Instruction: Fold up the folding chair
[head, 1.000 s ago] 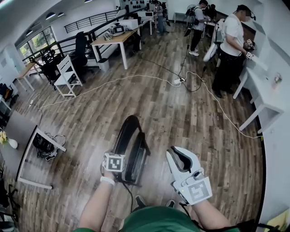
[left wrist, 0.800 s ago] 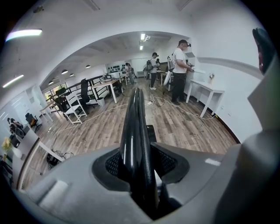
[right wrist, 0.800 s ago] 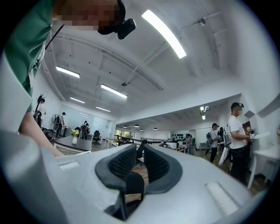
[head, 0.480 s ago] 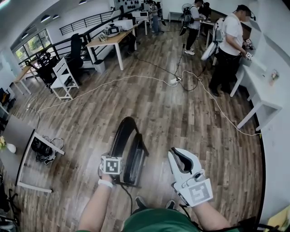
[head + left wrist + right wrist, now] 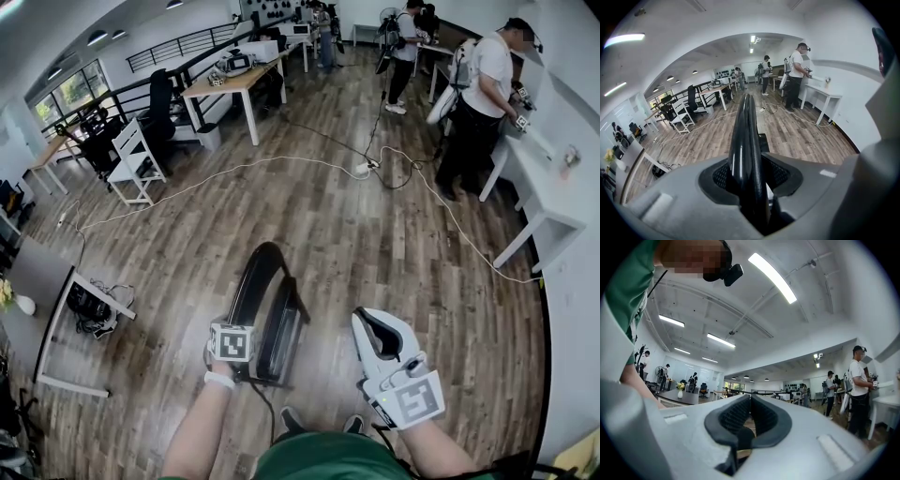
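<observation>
- Head view: since the earlier frame the right gripper (image 5: pixel 368 321) has just been closing its jaws, with nothing between them. The left gripper (image 5: pixel 239 354) has not moved, and the white-shirted person (image 5: pixel 483 94) has shifted slightly. A white cable (image 5: pixel 234 169) crosses the wood-plank floor (image 5: pixel 375 234). The black folding chair (image 5: pixel 272 305) stands there before the holder, narrow from above.
- Left gripper view: the jaws are partly open, clamped on the chair's glossy frame tube.
- Right gripper view: the pads meet and hold nothing.
</observation>
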{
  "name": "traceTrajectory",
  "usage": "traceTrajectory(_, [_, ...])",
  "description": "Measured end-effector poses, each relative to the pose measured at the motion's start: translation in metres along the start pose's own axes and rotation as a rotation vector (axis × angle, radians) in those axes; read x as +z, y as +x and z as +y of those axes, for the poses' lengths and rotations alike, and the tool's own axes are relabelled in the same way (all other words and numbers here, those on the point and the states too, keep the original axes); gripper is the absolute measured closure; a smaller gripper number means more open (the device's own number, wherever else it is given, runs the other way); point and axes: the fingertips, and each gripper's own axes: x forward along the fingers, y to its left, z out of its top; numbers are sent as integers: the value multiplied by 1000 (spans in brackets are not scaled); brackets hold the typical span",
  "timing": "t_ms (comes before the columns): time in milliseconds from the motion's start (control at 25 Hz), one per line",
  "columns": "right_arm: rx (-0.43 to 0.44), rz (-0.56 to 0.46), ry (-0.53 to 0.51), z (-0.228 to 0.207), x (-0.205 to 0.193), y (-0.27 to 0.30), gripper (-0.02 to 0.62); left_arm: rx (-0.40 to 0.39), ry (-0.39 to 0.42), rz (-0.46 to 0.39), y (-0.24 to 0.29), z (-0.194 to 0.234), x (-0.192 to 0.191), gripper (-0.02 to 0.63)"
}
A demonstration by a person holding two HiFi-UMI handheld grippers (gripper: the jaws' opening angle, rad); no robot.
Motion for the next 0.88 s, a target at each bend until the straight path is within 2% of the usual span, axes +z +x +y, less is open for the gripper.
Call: traceTrajectory(880, [4,-7,10,0,-1,4,584,-1,-1,1,2,2,-2,460])
